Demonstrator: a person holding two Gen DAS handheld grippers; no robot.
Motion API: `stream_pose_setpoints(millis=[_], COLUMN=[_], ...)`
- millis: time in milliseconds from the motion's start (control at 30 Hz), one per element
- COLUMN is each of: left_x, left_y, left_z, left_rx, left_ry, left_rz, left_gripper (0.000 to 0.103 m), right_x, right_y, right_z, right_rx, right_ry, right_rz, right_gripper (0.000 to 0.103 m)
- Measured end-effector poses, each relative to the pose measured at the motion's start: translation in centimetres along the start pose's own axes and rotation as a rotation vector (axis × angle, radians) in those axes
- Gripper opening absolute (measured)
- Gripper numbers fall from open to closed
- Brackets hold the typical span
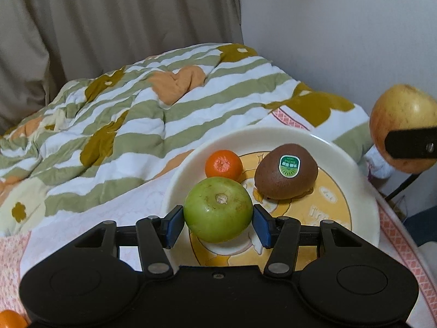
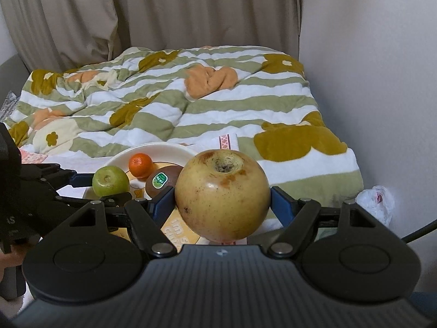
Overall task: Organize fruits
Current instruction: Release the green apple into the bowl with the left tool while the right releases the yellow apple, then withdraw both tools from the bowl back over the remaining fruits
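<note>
Holding a green fruit [image 1: 218, 209] between its blue pads [image 1: 174, 227], my left claw [image 1: 218, 218] hangs over the near part of a cream plate [image 1: 363, 191] with a yellow cartoon print; both pads press the fruit's sides, and its stem end faces the camera. Whether the fruit's underside touches the plate cannot be told. On the plate beyond it lie a small mandarin [image 1: 224, 164] and, to that one's right, a brown kiwi [image 1: 286, 171] bearing a green sticker; the two sit close together, the mandarin just behind the green fruit. My right claw [image 2: 222, 205] pinches a large yellow apple [image 2: 221, 195] with reddish blotches, its hollow turned up, pads pressed on either side. In the right wrist view the apple is in the air at the plate's right edge, with the plate's printed lettering visible below it. The plate rests on a pink-and-white patterned cloth [image 1: 82, 232] beside a rumpled quilt [image 1: 136, 114] striped green and white with ochre and orange flowers. Beige curtains [image 2: 164, 13] and a pale wall [image 2: 368, 54] stand behind. A second orange fruit [image 1: 11, 319] shows at the lower left corner of the left wrist view.
</note>
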State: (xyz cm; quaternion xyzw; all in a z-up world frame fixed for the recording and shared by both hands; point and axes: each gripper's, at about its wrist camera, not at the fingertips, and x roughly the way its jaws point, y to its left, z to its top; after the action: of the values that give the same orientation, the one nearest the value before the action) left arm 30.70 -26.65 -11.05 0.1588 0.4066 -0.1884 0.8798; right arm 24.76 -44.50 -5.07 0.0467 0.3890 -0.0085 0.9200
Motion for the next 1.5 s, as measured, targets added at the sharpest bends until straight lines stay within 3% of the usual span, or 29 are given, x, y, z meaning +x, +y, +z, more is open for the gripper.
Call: stream_pose_setpoints(millis=[133, 200, 233, 367, 533, 1033, 1500], left_x=[0.4, -0.2, -0.7, -2.5, -5.0, -10.7, -13.5], left_y=[-0.2, -0.1, -0.1, 0.4, 2.1, 5.2, 5.2], left_z=[0.1, 0.1, 0.1, 0.0, -1.0, -4.9, -8.1], left_rx=[0.007, 0.006, 0.004, -0.004, -0.097, -0.284, -0.344], left_ry=[0.009, -0.022, -0.044, -0.065, -0.057, -0.083, -0.092], left_rz=[-0.013, -0.014, -0.009, -0.004, 0.001, 0.097, 0.167], left_gripper=[0.063, 0.096, 0.099, 0.099, 0.100, 0.100, 0.100], right_x=[0.0, 0.0, 0.1, -0.3, 0.0, 3.1, 5.1], right_y=[0.1, 0.0, 0.0, 0.0, 0.6, 5.9, 7.8], right_z=[0.1, 0.1, 0.1, 0.4, 0.7, -1.6, -4.1], right_rx=[0.001, -0.001, -0.002, -0.018, -0.048, -0.182, -0.266], right_ry=[0.001, -0.001, -0.001, -0.011, -0.013, 0.034, 0.038], right_rz=[-0.011, -0.010, -0.010, -0.001, 0.026, 0.107, 0.110], right_gripper=[0.090, 0.090, 0.090, 0.090, 0.090, 0.090, 0.091])
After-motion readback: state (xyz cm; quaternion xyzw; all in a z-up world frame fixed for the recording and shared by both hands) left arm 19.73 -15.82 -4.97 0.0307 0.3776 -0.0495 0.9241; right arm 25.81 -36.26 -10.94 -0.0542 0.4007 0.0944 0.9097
